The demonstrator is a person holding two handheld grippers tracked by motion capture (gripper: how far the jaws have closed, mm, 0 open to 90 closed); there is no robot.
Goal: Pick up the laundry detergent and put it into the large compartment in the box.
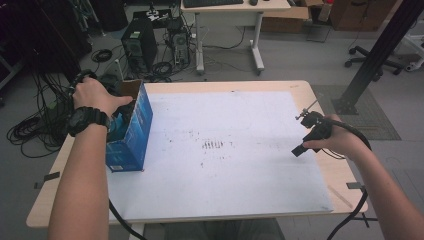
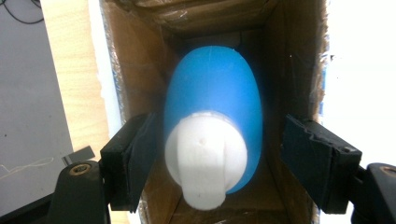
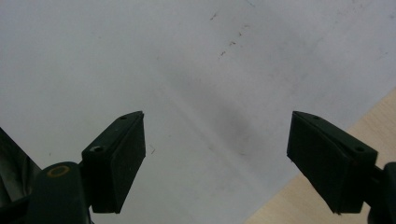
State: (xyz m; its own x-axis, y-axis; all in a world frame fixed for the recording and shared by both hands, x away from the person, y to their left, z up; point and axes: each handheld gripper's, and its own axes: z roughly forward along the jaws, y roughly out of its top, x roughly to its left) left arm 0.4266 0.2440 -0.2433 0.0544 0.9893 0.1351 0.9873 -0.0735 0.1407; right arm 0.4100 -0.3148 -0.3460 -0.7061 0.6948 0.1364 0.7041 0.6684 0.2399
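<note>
A blue carton (image 1: 131, 132) with an open top stands at the left edge of the white sheet (image 1: 235, 175). In the left gripper view its brown inside walls (image 2: 140, 70) surround a blue bottle (image 2: 215, 88) with a white cap (image 2: 205, 158). My left gripper (image 2: 217, 135) reaches into the carton, open, one pad on each side of the bottle with a gap at both. A hand with a black watch (image 1: 87, 119) covers it from above. My right gripper (image 3: 217, 140) hovers open over the sheet's right side (image 1: 299, 149), nothing between its pads.
The wooden table (image 1: 342, 177) shows bare strips left and right of the sheet. On the floor behind are a computer tower (image 1: 139, 44), cable coils (image 1: 30, 132), a white desk (image 1: 235, 10) and a black slanted post (image 1: 380, 50).
</note>
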